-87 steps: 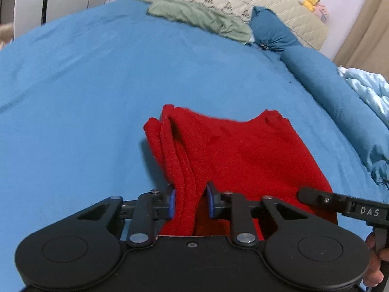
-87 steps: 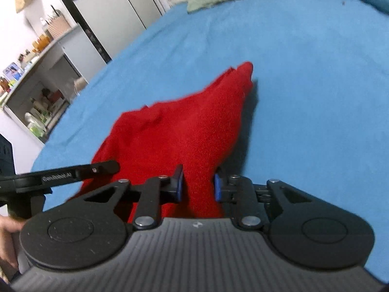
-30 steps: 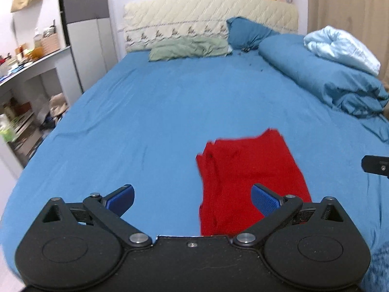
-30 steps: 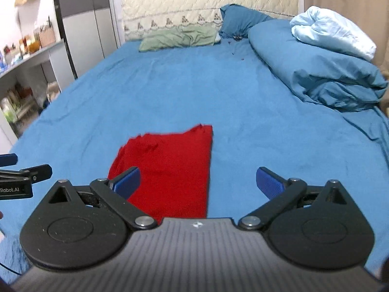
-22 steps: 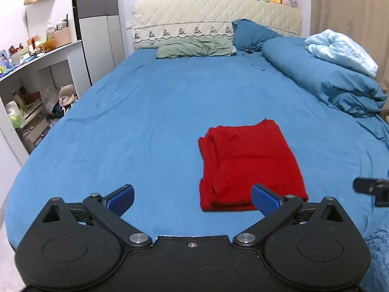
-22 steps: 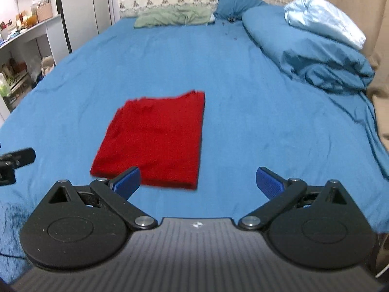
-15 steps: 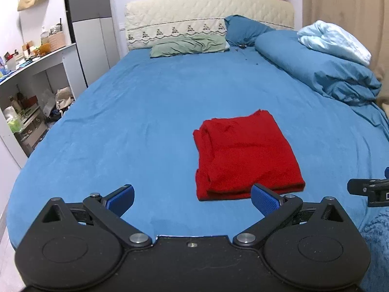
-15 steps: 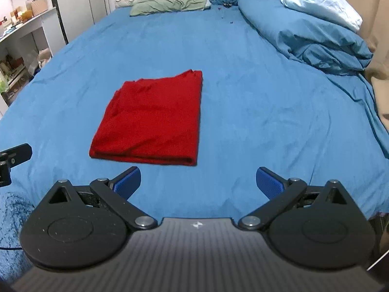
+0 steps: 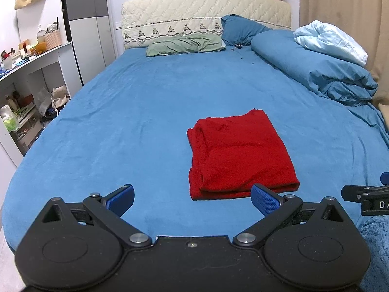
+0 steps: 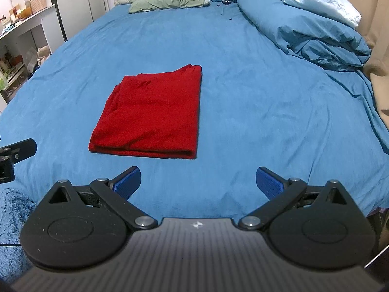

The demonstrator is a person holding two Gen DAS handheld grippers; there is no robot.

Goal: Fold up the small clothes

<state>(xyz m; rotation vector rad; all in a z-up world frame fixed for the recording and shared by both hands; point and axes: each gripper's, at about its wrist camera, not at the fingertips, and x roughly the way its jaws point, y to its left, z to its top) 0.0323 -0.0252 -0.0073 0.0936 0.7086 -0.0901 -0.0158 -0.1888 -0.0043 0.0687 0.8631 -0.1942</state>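
Observation:
A red garment (image 9: 239,153) lies folded into a flat rectangle on the blue bed sheet (image 9: 136,112); it also shows in the right wrist view (image 10: 152,115). My left gripper (image 9: 193,200) is open and empty, held back from the garment's near edge. My right gripper (image 10: 198,182) is open and empty, also short of the garment, which lies ahead and to its left. Part of the other gripper shows at the right edge of the left wrist view (image 9: 364,196) and at the left edge of the right wrist view (image 10: 14,153).
A bunched blue duvet (image 9: 323,73) with a pale blue blanket (image 9: 333,41) lies along the right side. A green pillow (image 9: 187,45) and blue pillow (image 9: 239,29) sit by the quilted headboard (image 9: 206,17). Shelves (image 9: 22,102) stand left of the bed.
Both grippers let go of the red garment, opened wide and pulled back toward the foot of the bed. The garment now lies folded and still on the sheet.

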